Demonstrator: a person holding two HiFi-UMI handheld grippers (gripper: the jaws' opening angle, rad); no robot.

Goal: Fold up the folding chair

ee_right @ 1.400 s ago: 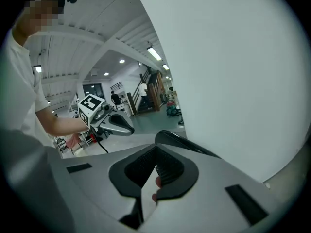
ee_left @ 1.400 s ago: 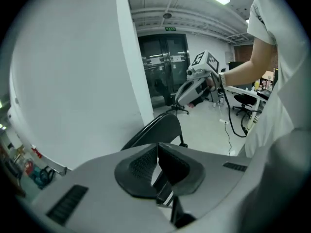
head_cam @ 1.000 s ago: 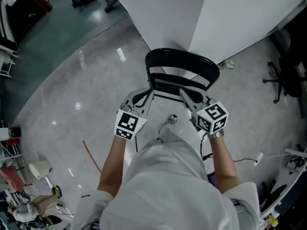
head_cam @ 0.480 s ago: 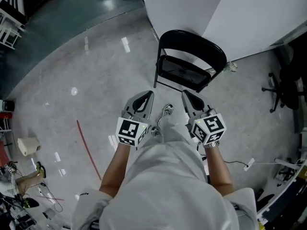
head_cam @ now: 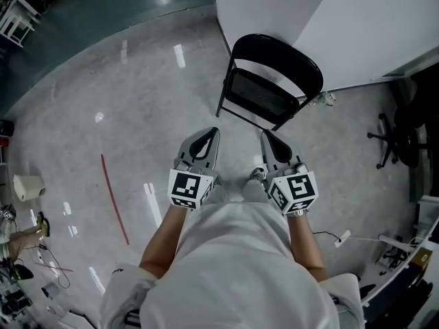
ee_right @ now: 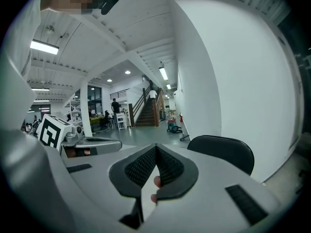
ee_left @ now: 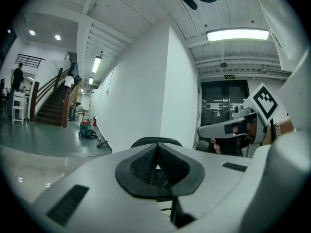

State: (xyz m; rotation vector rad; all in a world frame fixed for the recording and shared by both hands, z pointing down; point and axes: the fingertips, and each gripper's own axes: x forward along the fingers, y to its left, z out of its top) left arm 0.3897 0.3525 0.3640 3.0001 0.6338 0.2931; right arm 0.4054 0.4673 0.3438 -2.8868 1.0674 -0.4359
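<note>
A black folding chair (head_cam: 274, 81) stands by the corner of the white wall (head_cam: 343, 19), its seat tipped up close against the back frame. My left gripper (head_cam: 212, 132) and right gripper (head_cam: 264, 134) hang side by side in front of the person's body, short of the chair and apart from it. Both are shut with nothing between the pads. In the left gripper view the shut left gripper (ee_left: 156, 149) points at the chair's back (ee_left: 156, 141), with the right gripper (ee_left: 228, 127) alongside. In the right gripper view the chair's back (ee_right: 223, 152) lies right of the shut right gripper (ee_right: 155, 152).
A black office chair (head_cam: 401, 132) stands at the right. A white cable with a plug (head_cam: 343, 237) lies on the floor at lower right, a red strip (head_cam: 113, 197) at the left. A staircase (ee_left: 53, 101) and people are far off.
Both grippers have drawn back from the chair's seat toward the person. The chair now stands alone by the wall with its seat tipped up.
</note>
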